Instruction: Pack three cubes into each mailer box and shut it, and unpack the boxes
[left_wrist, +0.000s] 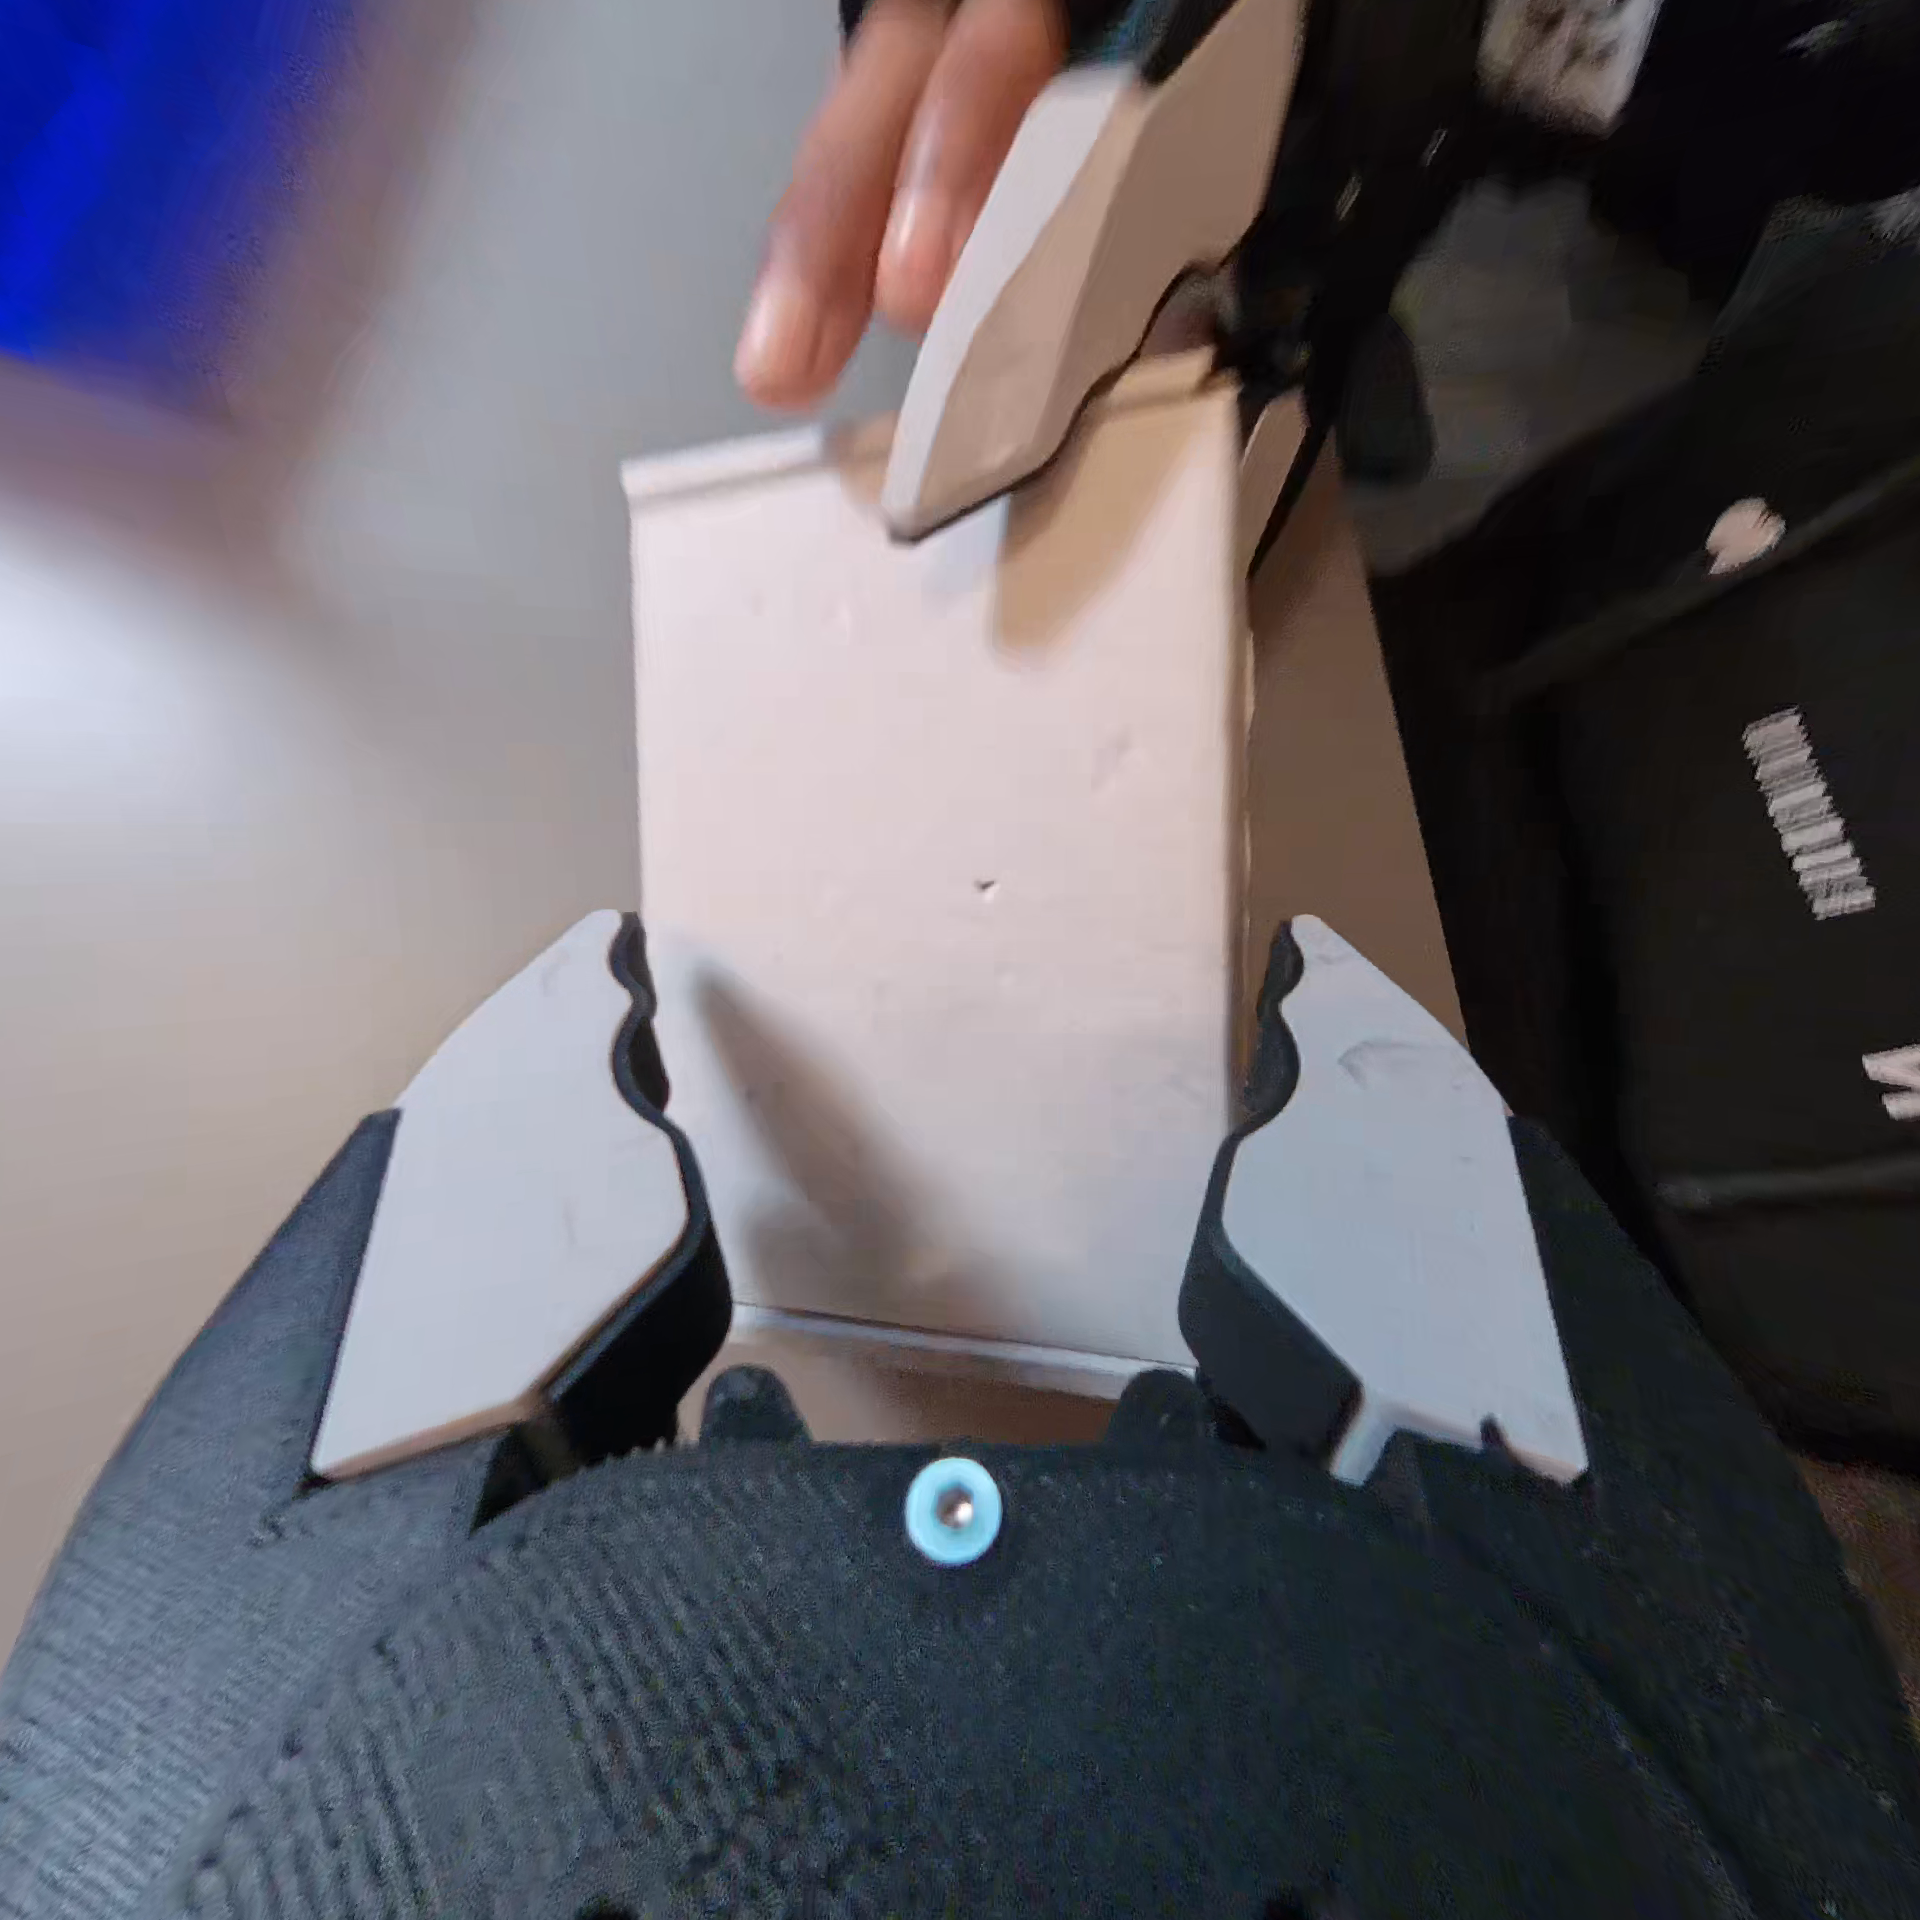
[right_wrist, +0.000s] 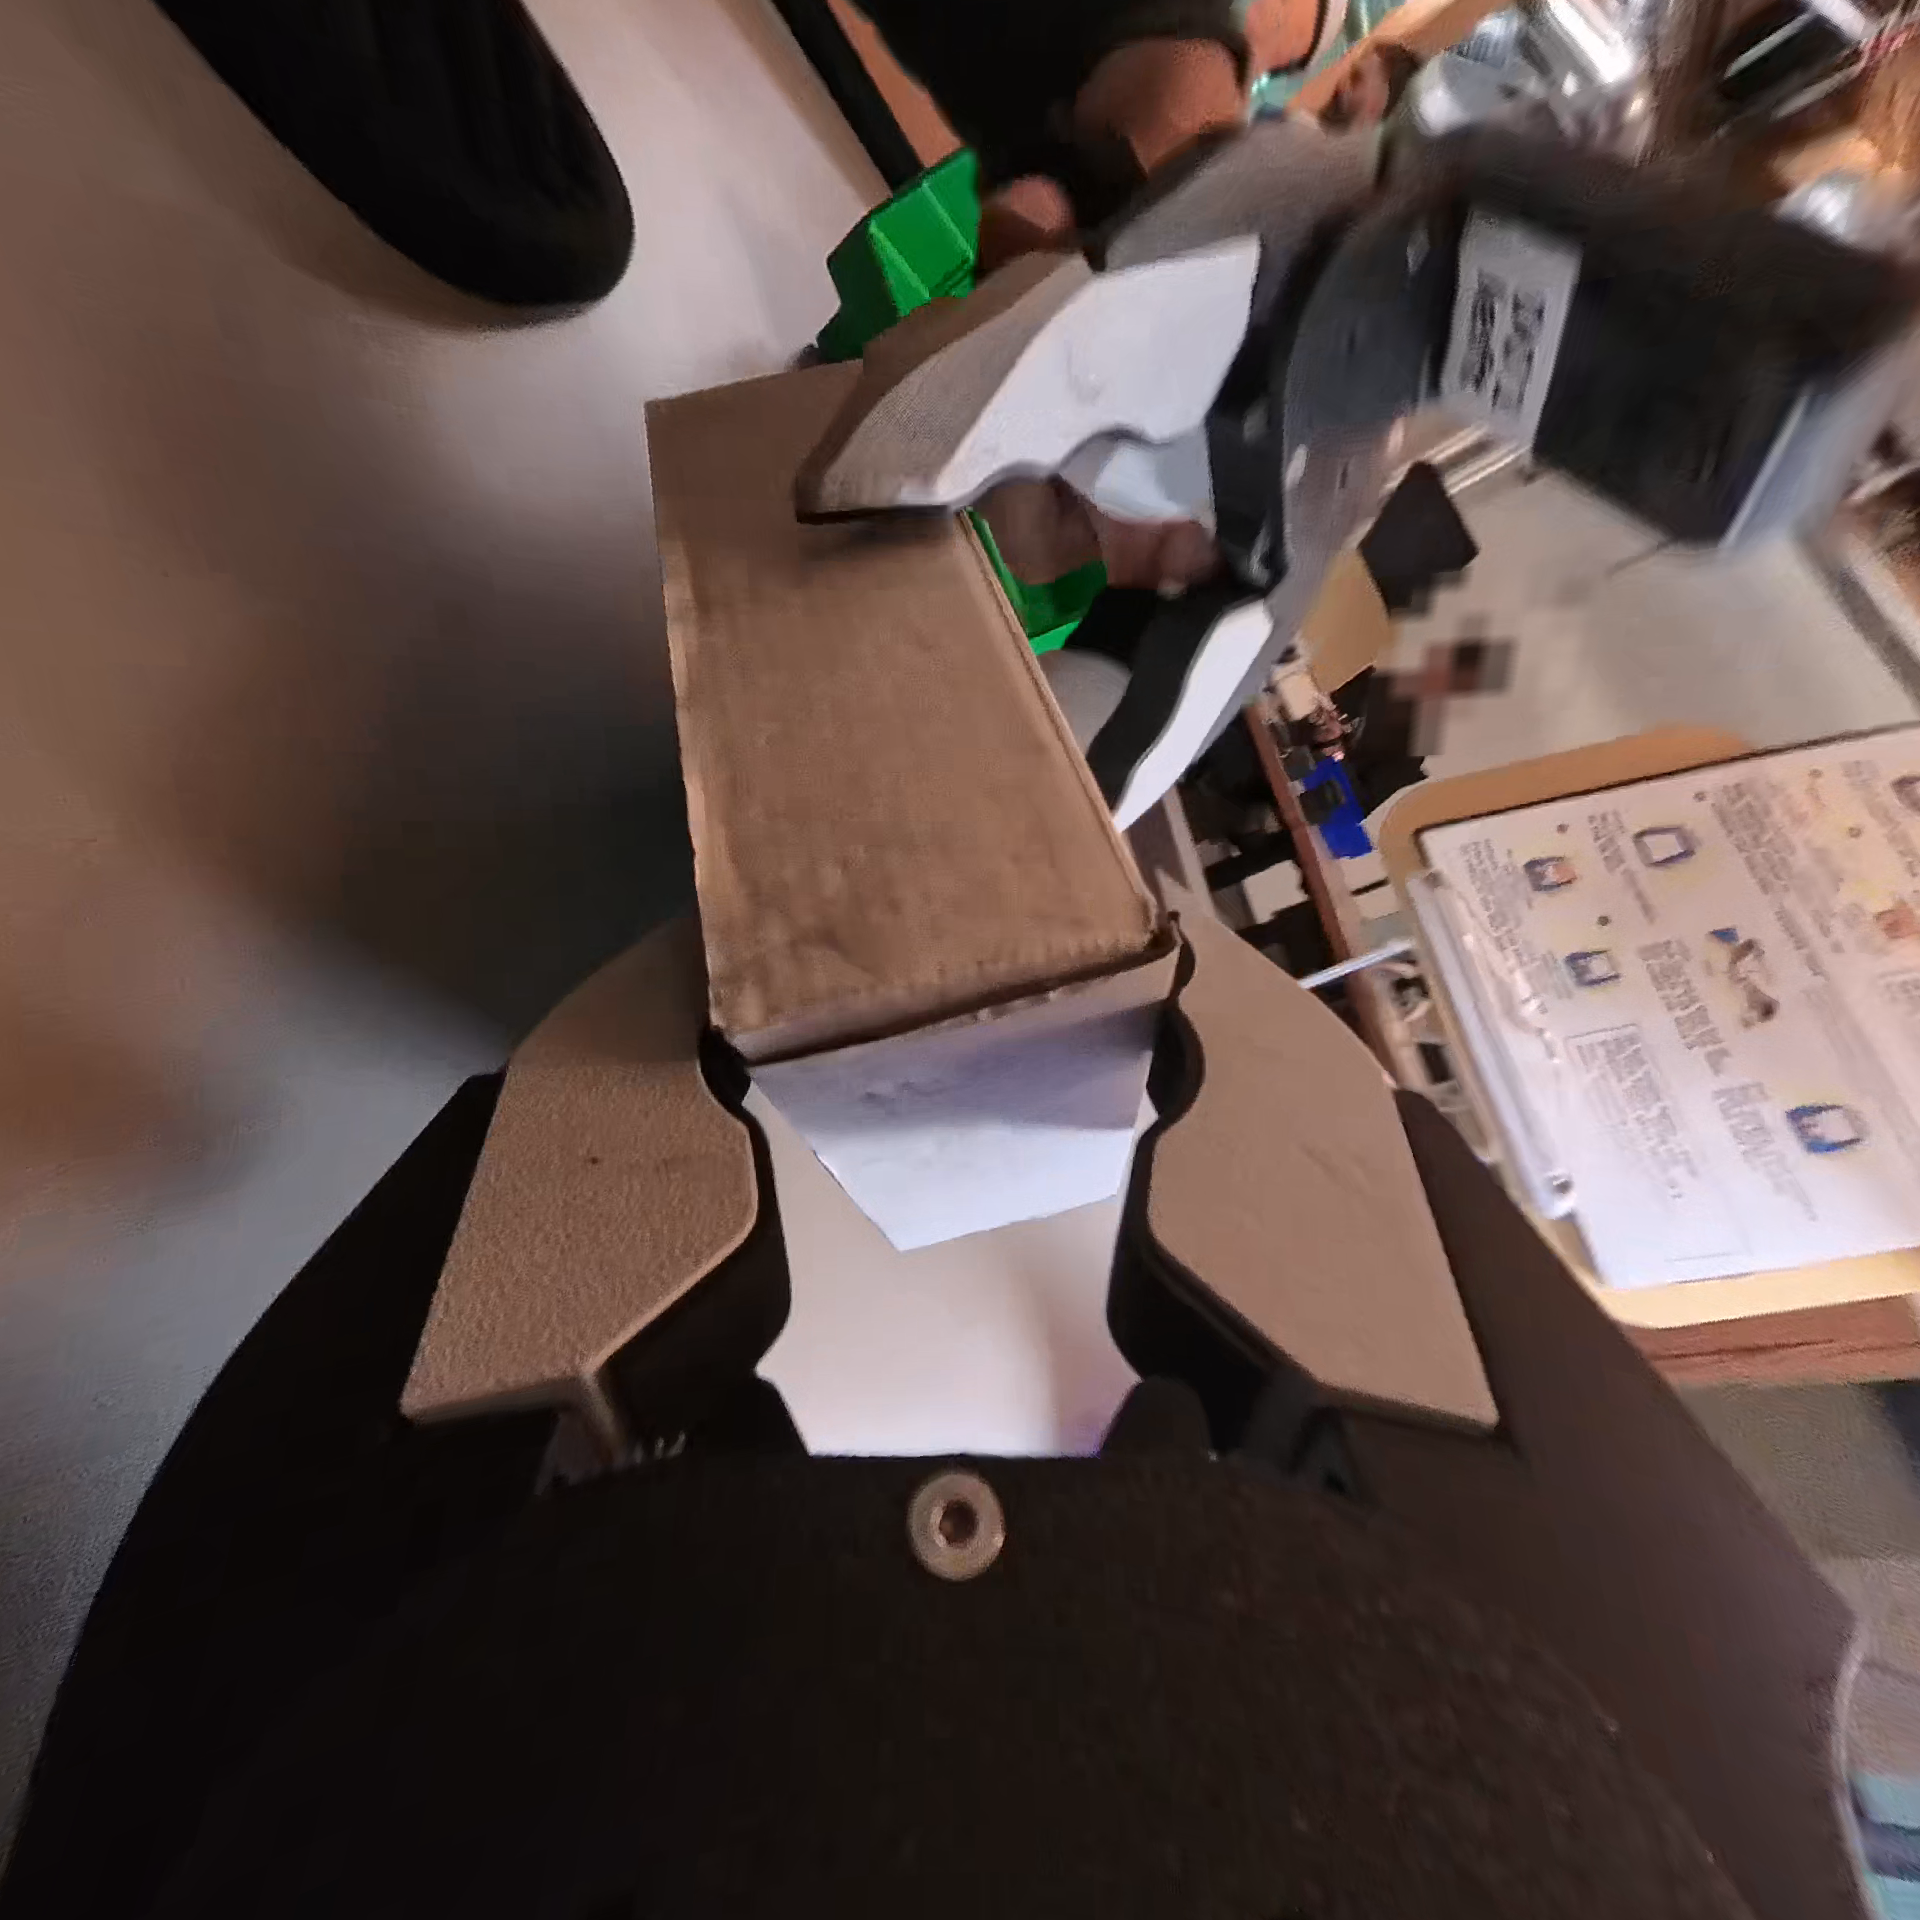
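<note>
A closed mailer box (left_wrist: 935, 810) is held up off the pale table between both grippers. It looks white in the left wrist view and shows a brown cardboard side (right_wrist: 883, 748) in the right wrist view, with a white flap (right_wrist: 956, 1153) hanging at the near end. My left gripper (left_wrist: 956, 977) is shut on the box's near end across its width. My right gripper (right_wrist: 945, 997) is shut on the opposite end. Each gripper shows at the far end in the other's view, the right one (left_wrist: 1049, 312) beside a person's fingers, the left one (right_wrist: 1049, 395) with a green handle. No cubes are visible.
A black bag (left_wrist: 1714, 831) stands close on the right of the left wrist view. A blurred blue shape (left_wrist: 114, 177) is at the far left. A wooden board with printed sheets (right_wrist: 1662, 1039) lies to the right. A dark rounded object (right_wrist: 436, 135) rests on the table. Tip to tip, the grippers are about 5 centimeters apart. My left gripper's tips are some 15 centimeters from the dark rounded object (right_wrist: 436, 135).
</note>
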